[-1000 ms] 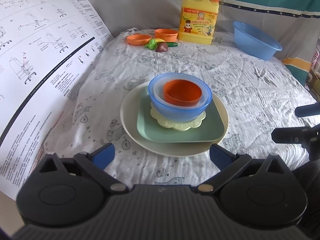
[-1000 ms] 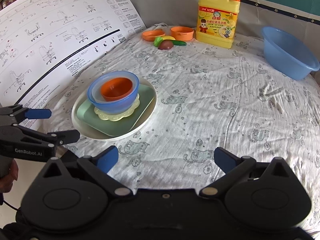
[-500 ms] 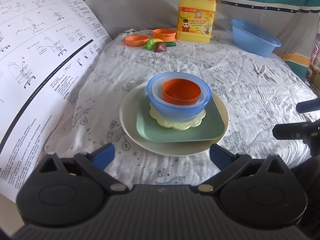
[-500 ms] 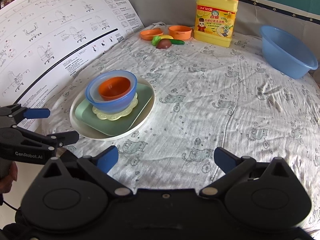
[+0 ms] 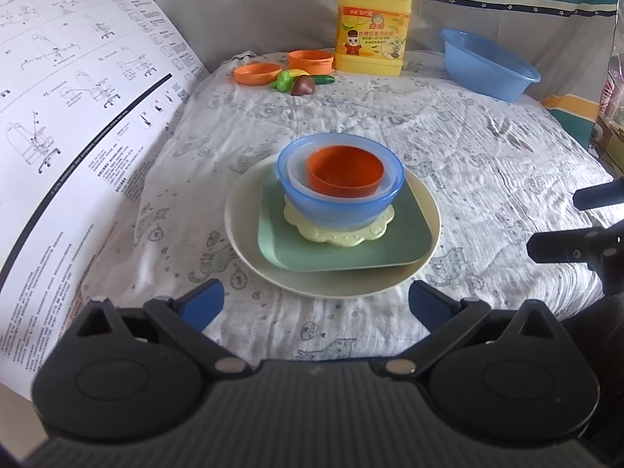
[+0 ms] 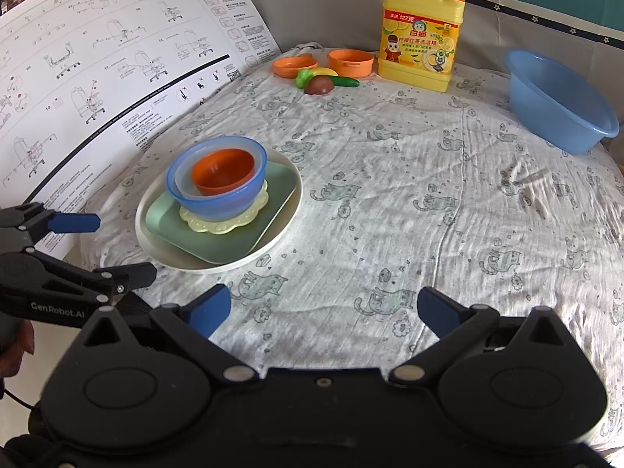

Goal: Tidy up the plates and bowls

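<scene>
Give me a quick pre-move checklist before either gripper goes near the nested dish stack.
1. Left gripper open and empty: ok.
2. Right gripper open and empty: ok.
3. Orange bowl nested on top, inside the clear bowl and blue bowl: ok.
4. Plates ordered large to small, round cream plate, green square plate, yellow scalloped plate: ok.
5. Both grippers clear of the stack, no contact: ok.
6. Stack steady enough to stay put when released: cannot tell.
</scene>
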`<control>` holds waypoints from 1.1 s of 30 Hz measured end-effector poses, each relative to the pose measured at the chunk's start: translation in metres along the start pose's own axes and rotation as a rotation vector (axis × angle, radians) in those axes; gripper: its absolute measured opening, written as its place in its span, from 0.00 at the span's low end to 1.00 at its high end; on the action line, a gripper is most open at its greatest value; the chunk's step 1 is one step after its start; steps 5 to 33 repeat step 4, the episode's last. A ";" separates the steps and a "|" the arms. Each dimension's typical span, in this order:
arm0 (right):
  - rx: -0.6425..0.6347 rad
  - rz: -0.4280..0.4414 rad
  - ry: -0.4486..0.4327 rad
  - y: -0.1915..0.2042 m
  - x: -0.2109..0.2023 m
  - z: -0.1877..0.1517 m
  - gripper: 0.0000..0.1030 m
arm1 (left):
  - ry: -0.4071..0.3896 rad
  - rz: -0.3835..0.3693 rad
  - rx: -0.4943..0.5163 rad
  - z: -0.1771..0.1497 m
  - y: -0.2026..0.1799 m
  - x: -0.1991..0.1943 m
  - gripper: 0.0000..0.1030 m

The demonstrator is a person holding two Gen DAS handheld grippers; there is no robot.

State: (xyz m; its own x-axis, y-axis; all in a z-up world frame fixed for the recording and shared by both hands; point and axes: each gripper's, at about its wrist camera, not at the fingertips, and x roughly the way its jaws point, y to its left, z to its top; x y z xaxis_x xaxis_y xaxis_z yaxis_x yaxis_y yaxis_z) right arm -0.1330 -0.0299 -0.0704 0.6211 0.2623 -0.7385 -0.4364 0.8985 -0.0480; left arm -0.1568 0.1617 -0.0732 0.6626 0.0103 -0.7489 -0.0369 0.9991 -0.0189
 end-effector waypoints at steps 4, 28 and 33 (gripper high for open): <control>-0.004 -0.002 0.002 0.001 0.000 0.000 1.00 | -0.006 -0.009 0.004 0.001 0.001 -0.003 1.00; -0.004 -0.002 0.002 0.001 0.000 0.000 1.00 | -0.006 -0.009 0.004 0.001 0.001 -0.003 1.00; -0.004 -0.002 0.002 0.001 0.000 0.000 1.00 | -0.006 -0.009 0.004 0.001 0.001 -0.003 1.00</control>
